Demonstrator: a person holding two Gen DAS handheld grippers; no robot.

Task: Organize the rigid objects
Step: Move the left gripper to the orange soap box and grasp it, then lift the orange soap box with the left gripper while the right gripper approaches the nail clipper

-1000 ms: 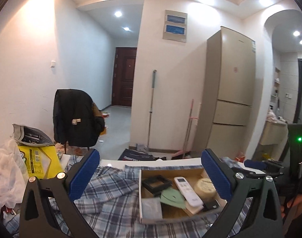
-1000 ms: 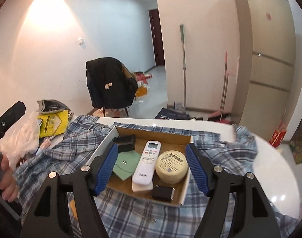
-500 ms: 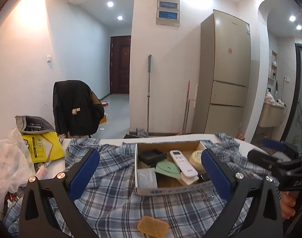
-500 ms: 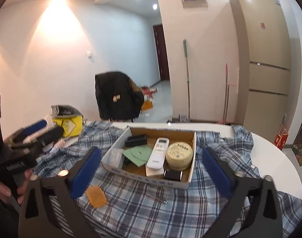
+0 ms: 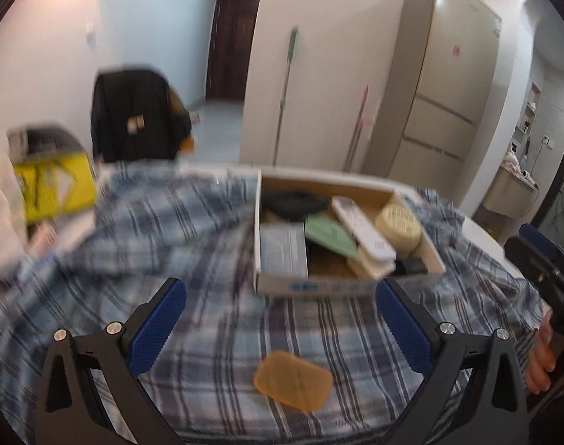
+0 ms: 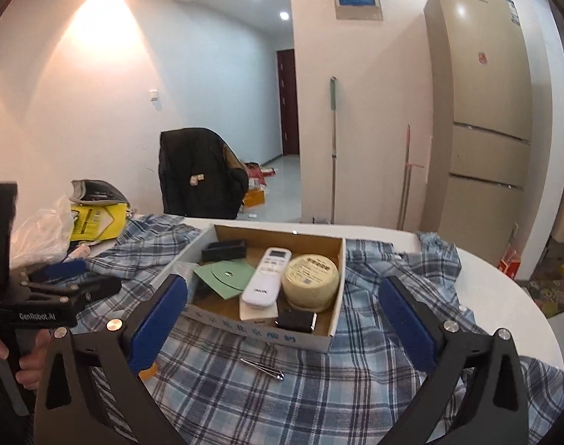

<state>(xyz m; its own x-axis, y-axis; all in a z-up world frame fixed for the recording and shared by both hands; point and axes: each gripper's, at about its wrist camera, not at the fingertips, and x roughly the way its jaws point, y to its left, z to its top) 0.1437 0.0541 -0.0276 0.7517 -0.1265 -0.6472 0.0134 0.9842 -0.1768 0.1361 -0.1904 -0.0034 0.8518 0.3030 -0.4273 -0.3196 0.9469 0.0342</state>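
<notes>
An open cardboard box sits on a blue plaid cloth. In it lie a white remote, a round cream tin, a green card, a black case and a small black block. An orange pad lies on the cloth in front of the box, between the fingers of my open, empty left gripper. My right gripper is open and empty, near the box's front edge. A metal pin lies below it.
A yellow package and a clear plastic bag lie at the table's left. The white table edge curves on the right. A chair with a black jacket and a fridge stand behind.
Both grippers have drawn back and tilted down from the box. The orange pad now lies between the left fingers. The right gripper has stayed wide open since half a second ago.
</notes>
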